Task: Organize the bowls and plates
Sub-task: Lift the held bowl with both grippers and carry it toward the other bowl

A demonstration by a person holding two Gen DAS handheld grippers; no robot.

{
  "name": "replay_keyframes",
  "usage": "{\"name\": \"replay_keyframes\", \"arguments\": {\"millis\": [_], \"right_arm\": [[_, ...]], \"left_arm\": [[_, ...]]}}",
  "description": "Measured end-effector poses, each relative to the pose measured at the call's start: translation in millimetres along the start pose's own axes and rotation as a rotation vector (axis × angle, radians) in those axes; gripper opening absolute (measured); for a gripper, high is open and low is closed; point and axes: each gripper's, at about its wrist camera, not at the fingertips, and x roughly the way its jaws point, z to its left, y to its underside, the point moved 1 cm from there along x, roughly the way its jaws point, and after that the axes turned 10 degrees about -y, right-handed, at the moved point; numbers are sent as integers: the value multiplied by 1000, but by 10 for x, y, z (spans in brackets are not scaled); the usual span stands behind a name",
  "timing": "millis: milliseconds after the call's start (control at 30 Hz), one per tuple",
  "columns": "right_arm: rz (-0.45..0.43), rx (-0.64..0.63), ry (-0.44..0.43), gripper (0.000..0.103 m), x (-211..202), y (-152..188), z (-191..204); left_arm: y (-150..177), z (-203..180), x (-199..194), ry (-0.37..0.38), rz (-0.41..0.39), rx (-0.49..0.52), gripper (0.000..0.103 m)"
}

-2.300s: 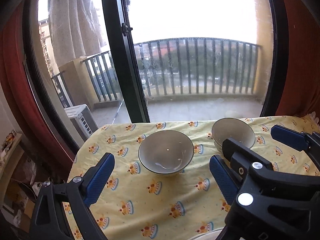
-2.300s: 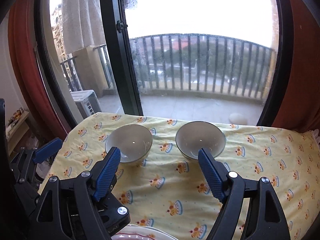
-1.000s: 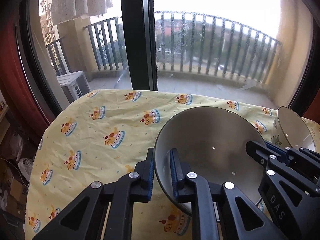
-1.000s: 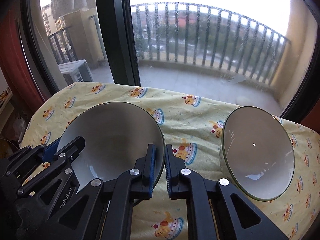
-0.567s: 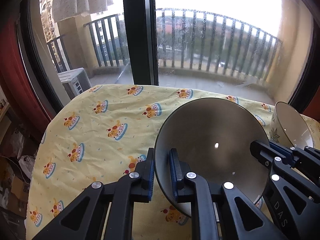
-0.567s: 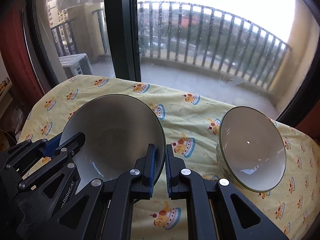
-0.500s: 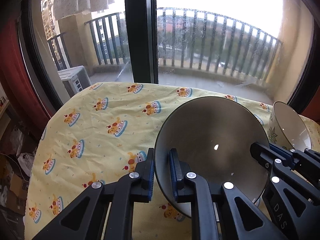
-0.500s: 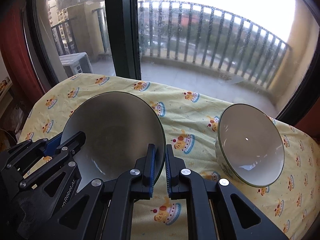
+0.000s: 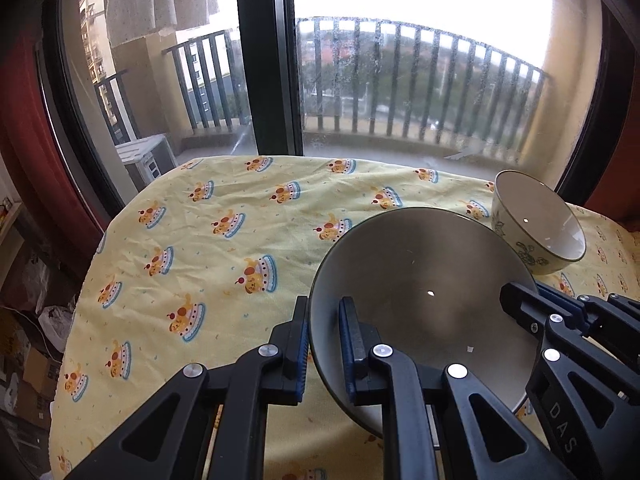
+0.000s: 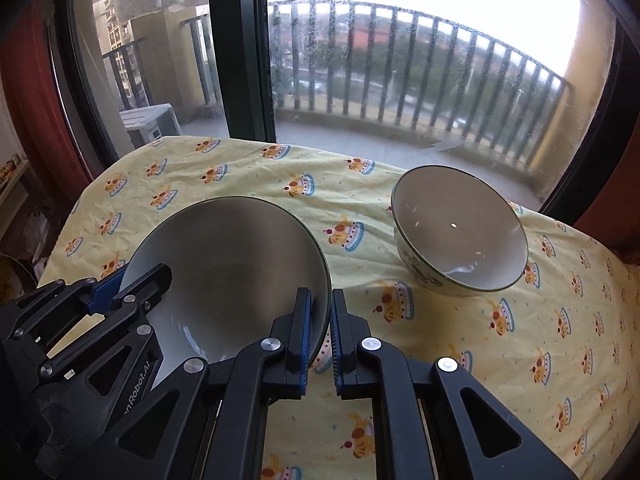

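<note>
Bowl [image 10: 224, 264] pinched by both claws

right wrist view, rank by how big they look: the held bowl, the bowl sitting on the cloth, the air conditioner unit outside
1. Plain grey held bowl, largest, though it is nearest the camera, so partly nearness.
2. Green-rimmed patterned bowl on the yellow cloth.
3. White air conditioner unit on the balcony, smallest, but farthest away.

Glossy glazed ceramic bowl [image 9: 420, 280], wrinkled matt cotton tablecloth [image 9: 224, 248], matt black plastic tongs [image 9: 324, 332]
</note>
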Motion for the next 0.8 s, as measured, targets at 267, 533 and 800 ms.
{"name": "replay_keyframes", "arguments": {"millis": [267,533,800], "right_arm": [[-18,16,12,12,-390,182,-120],[-42,52,12,12,-789,423,-380],[-72,76,35,12,-1207,719,-729]], "left_arm": [[129,-186,-323,4,-17,33,11],[247,-474,-698,23,-50,64,11],[449,-878,-1038,27,-83,118,11]]}}
